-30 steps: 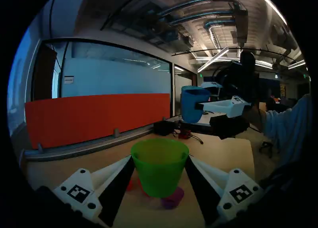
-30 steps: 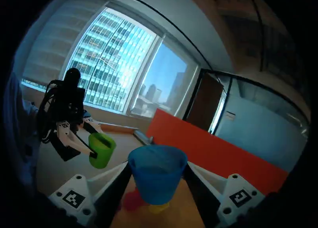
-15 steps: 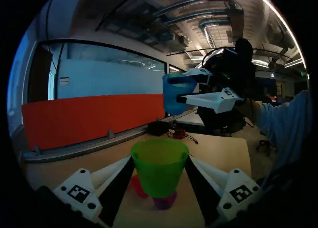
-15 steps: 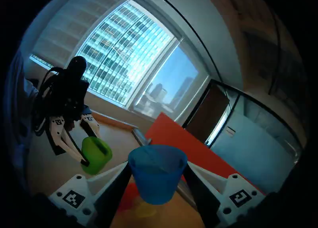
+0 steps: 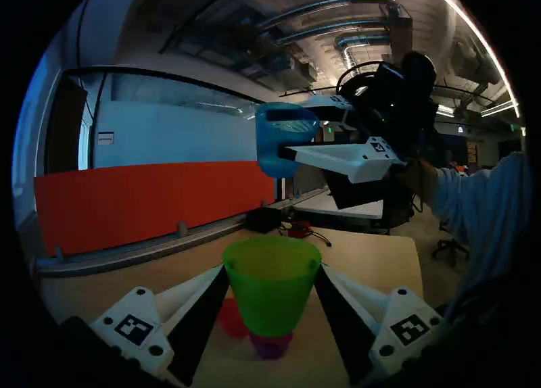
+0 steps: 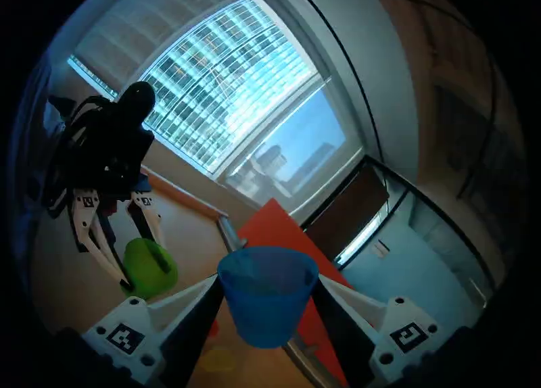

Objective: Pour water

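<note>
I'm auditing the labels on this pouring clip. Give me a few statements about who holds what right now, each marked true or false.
1. The left gripper is shut on the green cup. True.
2. The right gripper is open and empty. False: its fingers are closed on the blue cup.
3. In the left gripper view, the blue cup appears higher than the green cup. True.
4. The green cup lies tipped on its side. False: it is held upright between the fingers, above the table.
</note>
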